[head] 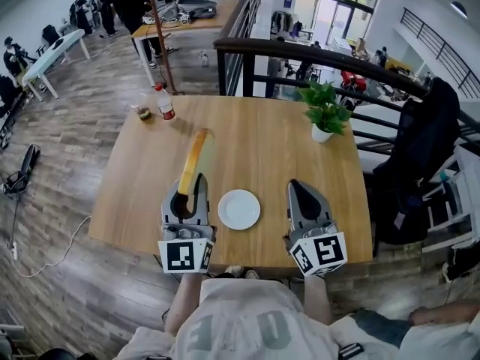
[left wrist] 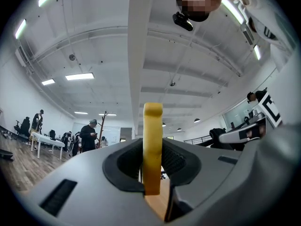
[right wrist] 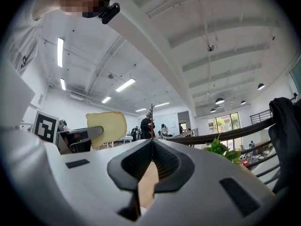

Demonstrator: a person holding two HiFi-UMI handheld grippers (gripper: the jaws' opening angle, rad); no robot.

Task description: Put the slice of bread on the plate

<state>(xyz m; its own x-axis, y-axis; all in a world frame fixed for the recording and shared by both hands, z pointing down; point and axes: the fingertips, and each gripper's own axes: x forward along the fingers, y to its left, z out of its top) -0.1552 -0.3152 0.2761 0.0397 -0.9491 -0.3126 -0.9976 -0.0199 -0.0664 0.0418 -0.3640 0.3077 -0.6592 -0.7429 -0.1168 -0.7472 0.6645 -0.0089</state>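
Holding: the left gripper [head: 189, 195] has its jaws set narrow on the lower end of the slice of bread [head: 193, 160], which stands on edge and looks clear of the table [head: 255, 137].
Bread's place: over the table's near edge, just left of the plate [head: 239, 209] and not above it.
Plate: white and bare, by the near edge between the two grippers.
Right gripper [head: 301, 192]: jaws together, nothing in them.
Done: the pickup, by the look of it.
Left: carry the slice over the plate, lay it flat, release.
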